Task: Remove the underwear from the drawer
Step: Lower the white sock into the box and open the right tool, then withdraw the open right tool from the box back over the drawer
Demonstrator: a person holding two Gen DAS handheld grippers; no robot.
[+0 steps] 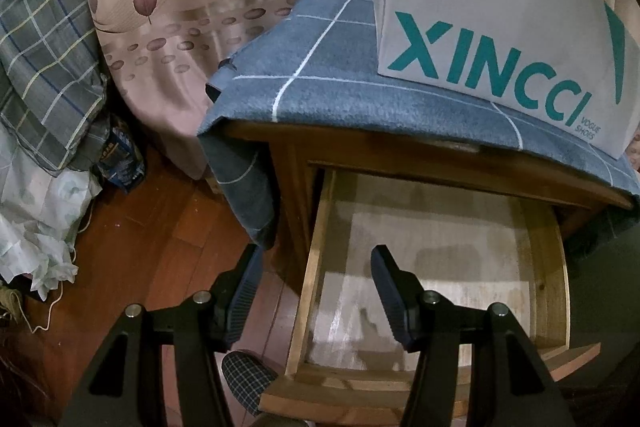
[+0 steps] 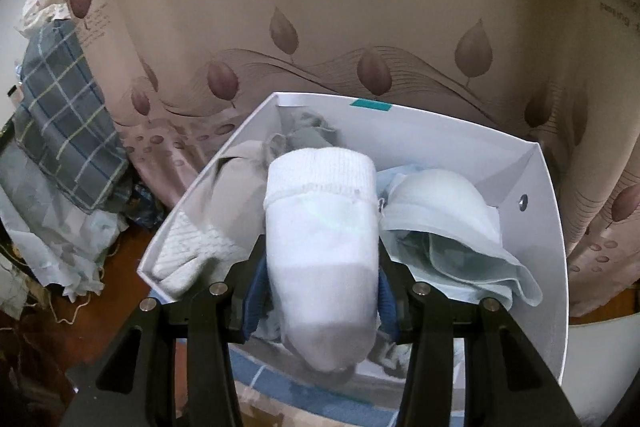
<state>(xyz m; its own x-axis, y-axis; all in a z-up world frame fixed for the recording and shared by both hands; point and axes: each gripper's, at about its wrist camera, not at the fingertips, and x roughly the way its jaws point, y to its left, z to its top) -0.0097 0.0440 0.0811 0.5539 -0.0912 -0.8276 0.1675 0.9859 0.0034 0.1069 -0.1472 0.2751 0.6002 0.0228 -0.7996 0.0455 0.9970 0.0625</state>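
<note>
Between my right gripper's (image 2: 320,291) pads a rolled white bundle (image 2: 322,247) is clamped, probably socks or underwear; it looks soft, light, squashy, so mid-roll seems the best grip. Just beyond it the open white box (image 2: 532,235) holds pale blue underthings. My left gripper (image 1: 316,297) hangs with jaws apart, holding nothing, over the pulled-out drawer (image 1: 316,267), bare where I see. Ahead, the box side reads "XINCCI VOGUE SHOES". Farther, the curtain (image 2: 360,7) reads "Romantic feelings".

- White box (image 1: 480,19) with teal lettering
- Blue cloth (image 1: 340,99) with a white grid
- Beige curtain (image 2: 360,27) with brown leaves
- White bundle (image 2: 320,227), perhaps socks
- Pale blue garment (image 2: 460,247)
- Reddish-brown floor (image 1: 152,247)
</note>
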